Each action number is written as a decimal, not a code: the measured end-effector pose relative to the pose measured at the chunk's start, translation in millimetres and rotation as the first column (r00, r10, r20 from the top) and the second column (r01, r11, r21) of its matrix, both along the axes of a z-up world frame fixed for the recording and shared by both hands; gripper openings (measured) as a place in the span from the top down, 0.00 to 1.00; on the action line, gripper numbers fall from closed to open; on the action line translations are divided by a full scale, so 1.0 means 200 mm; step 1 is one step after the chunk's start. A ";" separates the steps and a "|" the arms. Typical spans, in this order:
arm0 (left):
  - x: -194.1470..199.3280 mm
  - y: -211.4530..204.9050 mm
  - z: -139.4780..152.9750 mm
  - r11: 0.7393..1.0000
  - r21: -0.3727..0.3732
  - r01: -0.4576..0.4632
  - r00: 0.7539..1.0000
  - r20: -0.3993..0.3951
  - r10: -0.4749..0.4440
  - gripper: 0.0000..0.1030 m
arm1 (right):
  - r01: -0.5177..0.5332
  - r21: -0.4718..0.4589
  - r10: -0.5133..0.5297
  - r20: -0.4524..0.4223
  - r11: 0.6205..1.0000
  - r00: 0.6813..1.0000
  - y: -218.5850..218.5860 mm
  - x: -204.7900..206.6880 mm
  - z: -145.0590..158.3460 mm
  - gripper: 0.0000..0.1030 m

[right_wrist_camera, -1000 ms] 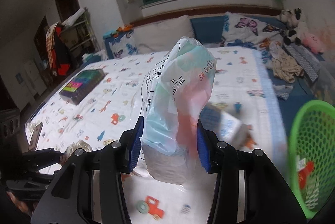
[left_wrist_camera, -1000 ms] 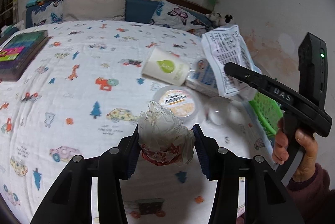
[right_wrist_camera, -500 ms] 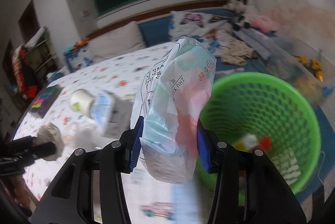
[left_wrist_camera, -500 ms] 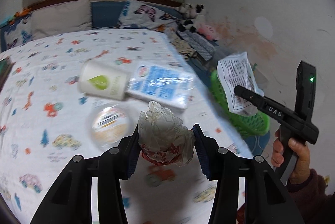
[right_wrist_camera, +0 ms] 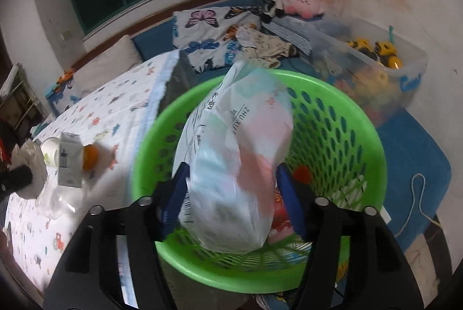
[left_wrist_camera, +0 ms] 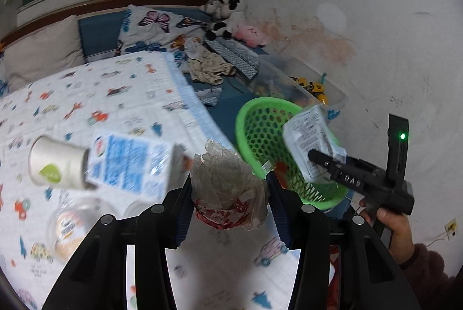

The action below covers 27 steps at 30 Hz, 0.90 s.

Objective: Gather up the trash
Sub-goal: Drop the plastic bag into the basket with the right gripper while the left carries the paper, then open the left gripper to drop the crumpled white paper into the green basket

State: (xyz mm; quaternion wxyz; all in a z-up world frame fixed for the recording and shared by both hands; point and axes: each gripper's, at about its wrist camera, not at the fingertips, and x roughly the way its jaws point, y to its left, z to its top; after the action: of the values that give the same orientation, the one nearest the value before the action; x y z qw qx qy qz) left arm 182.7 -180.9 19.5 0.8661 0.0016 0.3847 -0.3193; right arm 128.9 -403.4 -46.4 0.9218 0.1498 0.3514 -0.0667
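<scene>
- Left gripper [left_wrist_camera: 230, 190]: its blue-padded jaws are being kept clamped narrow on a crumpled whitish paper wrapper with red print [left_wrist_camera: 228, 188], which is being held above the bed's patterned white blanket [left_wrist_camera: 95, 95].
- Right gripper [right_wrist_camera: 231, 194]: its jaws have just been opening; a puffy white plastic bag with black printed lettering and pink and pale blue tints [right_wrist_camera: 237, 162] is standing between the blue pads, which are being seen slightly apart from the bag's sides.
- Green perforated plastic basket [right_wrist_camera: 347, 136]: the bag is being positioned directly over its mouth; red and white scraps are lying inside. In the left wrist view, the basket [left_wrist_camera: 260, 130] is being seen beside the bed's edge, with the right gripper [left_wrist_camera: 321, 162] held over it by a hand [left_wrist_camera: 390, 226].
- On the blanket: a white paper cup with a green leaf mark [left_wrist_camera: 55, 168], a blue-and-white carton [left_wrist_camera: 130, 165] touching it, and a clear round lidded tub [left_wrist_camera: 72, 226], blurred.
</scene>
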 end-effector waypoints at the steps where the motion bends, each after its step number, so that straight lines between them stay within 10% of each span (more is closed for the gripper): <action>1: 0.01 -0.03 0.00 1.000 0.002 0.009 1.000 0.000 -0.009 0.55 | 0.007 0.000 -0.007 -0.004 1.000 1.000 -0.02 -0.01 -0.01 0.36; 27: 0.18 -0.63 -0.15 0.985 0.113 0.129 0.991 -0.040 -0.125 0.39 | 0.084 0.052 -0.087 0.060 0.995 0.994 -0.18 -0.27 0.04 0.21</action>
State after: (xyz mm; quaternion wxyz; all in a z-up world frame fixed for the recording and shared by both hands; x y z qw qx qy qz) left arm 218.0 -307.6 -10.1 0.8359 0.0708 0.4160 -0.3511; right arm 75.6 -440.3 -38.1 0.9246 0.1892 0.3174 -0.0927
